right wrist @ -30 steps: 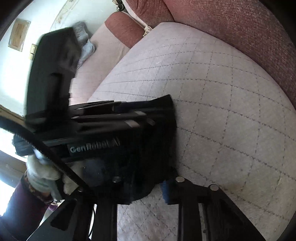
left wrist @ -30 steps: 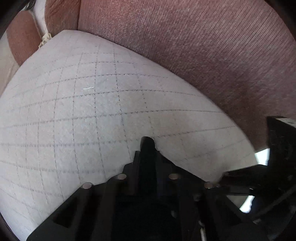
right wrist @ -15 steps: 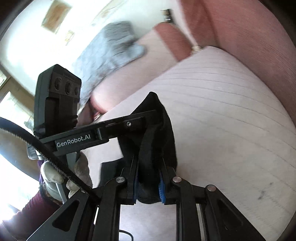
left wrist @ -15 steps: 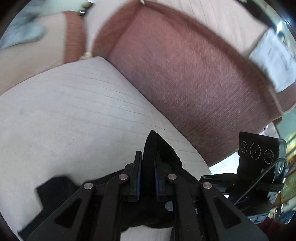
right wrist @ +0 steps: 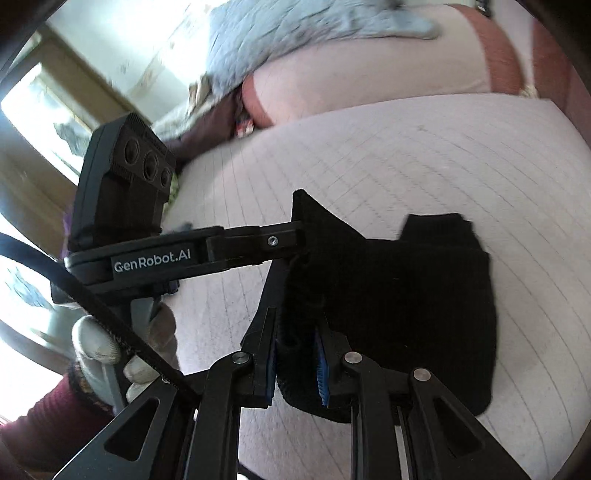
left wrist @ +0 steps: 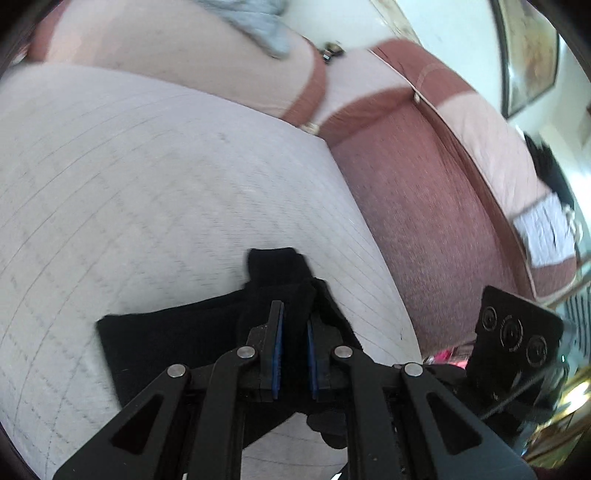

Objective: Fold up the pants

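The black pants (right wrist: 406,295) lie folded in a thick bundle on the quilted grey seat cushion (right wrist: 406,155). My right gripper (right wrist: 297,325) is shut on the bundle's near edge. My left gripper (left wrist: 294,314) is shut on another part of the pants (left wrist: 177,339), and it shows from the side in the right wrist view (right wrist: 299,240), clamping the upper left corner. Both grippers hold the cloth a little above the cushion, close together. The lower side of the bundle is hidden.
The sofa's red-brown backrest (left wrist: 424,206) rises to the right of the cushion. A pink armrest (left wrist: 177,44) with a grey-blue cloth (right wrist: 295,33) on it stands behind. A gloved hand (right wrist: 103,350) holds the left gripper.
Both grippers have risen and pulled back from the cushion with the pants in them. More of the folded bundle and of the sofa now shows.
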The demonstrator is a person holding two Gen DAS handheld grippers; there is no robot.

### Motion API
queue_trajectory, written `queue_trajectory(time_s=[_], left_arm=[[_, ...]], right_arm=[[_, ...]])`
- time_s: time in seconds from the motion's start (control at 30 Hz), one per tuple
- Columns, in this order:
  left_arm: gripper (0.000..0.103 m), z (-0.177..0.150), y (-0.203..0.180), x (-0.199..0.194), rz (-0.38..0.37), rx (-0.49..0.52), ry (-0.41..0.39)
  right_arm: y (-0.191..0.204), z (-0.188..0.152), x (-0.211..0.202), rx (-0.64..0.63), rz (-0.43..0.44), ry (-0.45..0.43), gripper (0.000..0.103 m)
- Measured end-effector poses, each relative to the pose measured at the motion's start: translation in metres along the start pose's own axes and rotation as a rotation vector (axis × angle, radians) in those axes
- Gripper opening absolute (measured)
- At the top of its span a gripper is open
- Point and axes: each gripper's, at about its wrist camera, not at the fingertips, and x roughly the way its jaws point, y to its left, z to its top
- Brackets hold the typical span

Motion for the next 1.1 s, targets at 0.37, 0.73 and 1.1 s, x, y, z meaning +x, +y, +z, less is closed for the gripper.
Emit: queue_trajectory(time_s=[0.37,0.73,1.1], left_arm=[[0.011,-0.017,0.076,-0.019,-0.012,-0.179,-0.061],[0.026,-0.029,0.103,-0.067,0.048,-0.279,-0.149],[0.050,-0.035,0.053,-0.056,0.113,-0.179,-0.109]], right_arm=[[0.037,-0.013,0.054,-0.066,-0.052,0.053,0.020],[0.067,-0.022,0.050,-0.172,0.021,0.000,0.073],[-0.047,-0.003,-0.072,0.092,-0.094,-0.201,0.073]])
